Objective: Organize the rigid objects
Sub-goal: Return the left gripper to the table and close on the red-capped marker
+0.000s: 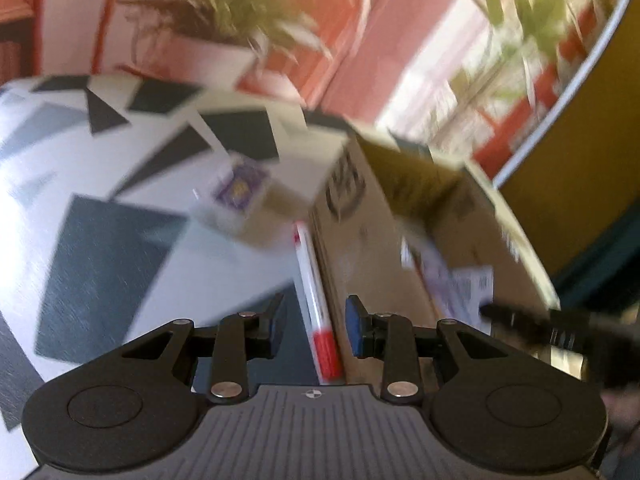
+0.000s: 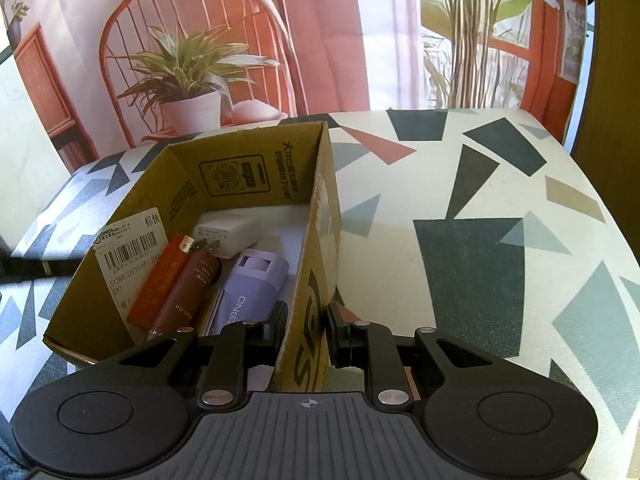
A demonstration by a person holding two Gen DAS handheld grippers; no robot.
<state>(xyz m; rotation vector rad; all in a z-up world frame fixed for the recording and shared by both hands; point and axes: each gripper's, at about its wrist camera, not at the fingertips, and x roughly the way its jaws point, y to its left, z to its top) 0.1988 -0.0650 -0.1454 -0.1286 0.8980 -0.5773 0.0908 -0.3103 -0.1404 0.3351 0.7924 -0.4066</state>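
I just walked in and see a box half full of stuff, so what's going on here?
A person is sorting small items into a cardboard box with two handheld grippers. The right gripper is clamped on the box's side wall, steadying it. The left gripper is over a red-and-white pen lying on the table beside the box, pads apart around it. Already inside: an orange tube, a brown tube, a white charger and a lilac device.

Non-task stuff, all referenced to the tabletop (image 2: 460, 200), white with dark, grey and red angular shapes: backdrop (image 2: 320, 32) directly behind its far edge, printed with an orange chair (image 2: 120, 40) and potted plant (image 2: 192, 80) at left, tall stems (image 2: 468, 40) at right. Dark panel (image 2: 612, 60) past its right corner.
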